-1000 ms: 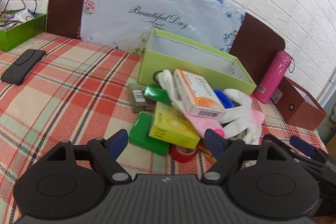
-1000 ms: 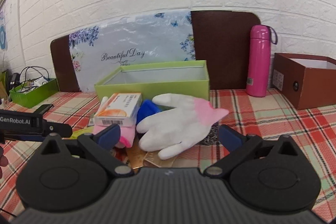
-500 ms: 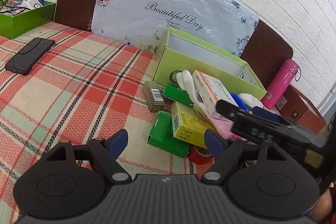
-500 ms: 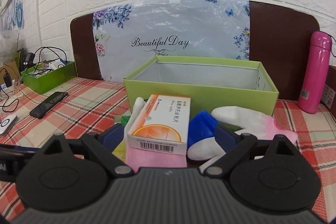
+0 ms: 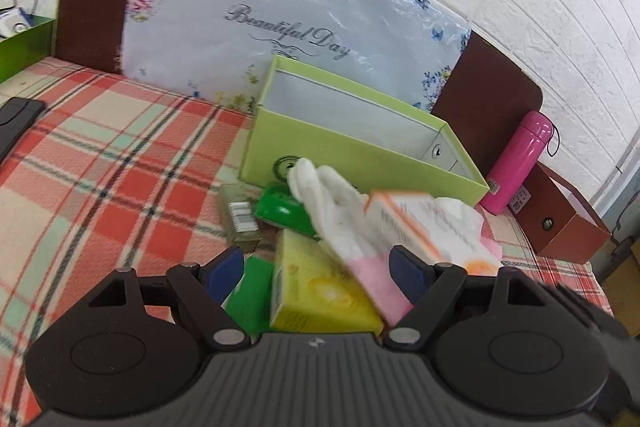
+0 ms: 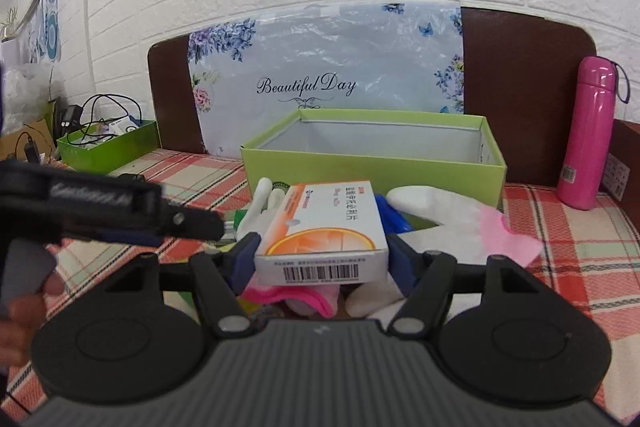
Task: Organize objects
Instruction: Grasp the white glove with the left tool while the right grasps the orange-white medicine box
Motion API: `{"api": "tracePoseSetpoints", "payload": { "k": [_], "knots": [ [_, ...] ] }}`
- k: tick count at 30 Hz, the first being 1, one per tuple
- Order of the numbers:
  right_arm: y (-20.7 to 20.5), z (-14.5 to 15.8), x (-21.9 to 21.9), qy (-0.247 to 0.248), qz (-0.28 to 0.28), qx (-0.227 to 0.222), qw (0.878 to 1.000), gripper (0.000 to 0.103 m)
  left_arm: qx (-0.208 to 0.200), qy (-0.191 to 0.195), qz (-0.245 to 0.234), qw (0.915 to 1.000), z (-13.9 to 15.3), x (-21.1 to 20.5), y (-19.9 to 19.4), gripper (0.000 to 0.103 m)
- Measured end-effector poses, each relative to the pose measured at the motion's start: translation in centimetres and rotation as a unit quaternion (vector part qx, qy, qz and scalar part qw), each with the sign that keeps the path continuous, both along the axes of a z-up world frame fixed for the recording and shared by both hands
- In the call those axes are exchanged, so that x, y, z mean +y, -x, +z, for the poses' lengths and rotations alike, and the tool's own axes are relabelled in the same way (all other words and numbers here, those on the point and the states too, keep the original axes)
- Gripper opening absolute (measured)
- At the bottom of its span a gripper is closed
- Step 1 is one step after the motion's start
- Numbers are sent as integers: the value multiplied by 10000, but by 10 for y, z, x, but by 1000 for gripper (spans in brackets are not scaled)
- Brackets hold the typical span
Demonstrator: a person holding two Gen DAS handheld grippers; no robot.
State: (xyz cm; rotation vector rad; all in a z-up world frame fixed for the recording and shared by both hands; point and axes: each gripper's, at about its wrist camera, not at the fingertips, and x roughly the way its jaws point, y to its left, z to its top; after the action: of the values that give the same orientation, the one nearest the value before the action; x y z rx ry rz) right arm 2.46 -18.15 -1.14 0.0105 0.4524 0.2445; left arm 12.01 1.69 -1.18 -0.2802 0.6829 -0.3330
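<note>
Here the right gripper [image 6: 322, 259] clamps the orange-and-white box [image 6: 322, 227], long axis toward the green box [image 6: 372, 163]; left gripper [image 5: 318, 269] spread apart.

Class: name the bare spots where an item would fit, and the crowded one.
Free: inside the light green box, and the plaid cloth between phone and box. Crowded: the pile in front, around the yellow box and white glove.

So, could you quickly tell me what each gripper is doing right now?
Left gripper: open, holding nothing.
Right gripper: shut on the orange-and-white box.
</note>
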Motion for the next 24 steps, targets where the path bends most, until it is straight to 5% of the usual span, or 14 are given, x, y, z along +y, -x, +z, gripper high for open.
{"api": "tracePoseSetpoints", "payload": {
  "k": [5,8,10,13,20,24],
  "knots": [
    [36,-5,-20,-38,-34,121,9999,67,353,-75,-141,9992,-14,-18,-39,80],
    [47,-8,-29,-98,-44,289,9995,66,479,-31,-181,9987,-18,-24,-53,64],
    [52,-10,-32,-78,-55,340,9994,66,522,11,-256,9983,-19,-25,-57,23],
    [51,-11,-33,-105,-50,371,9992,66,526,122,-276,9982,-13,-19,-53,5],
    [37,-17,-27,-126,-13,468,9988,67,-53,157,-505,9986,23,-8,-19,4],
    [28,-20,-23,-167,-35,474,9987,68,159,90,-703,9974,12,-22,-33,7]
  ]
}}
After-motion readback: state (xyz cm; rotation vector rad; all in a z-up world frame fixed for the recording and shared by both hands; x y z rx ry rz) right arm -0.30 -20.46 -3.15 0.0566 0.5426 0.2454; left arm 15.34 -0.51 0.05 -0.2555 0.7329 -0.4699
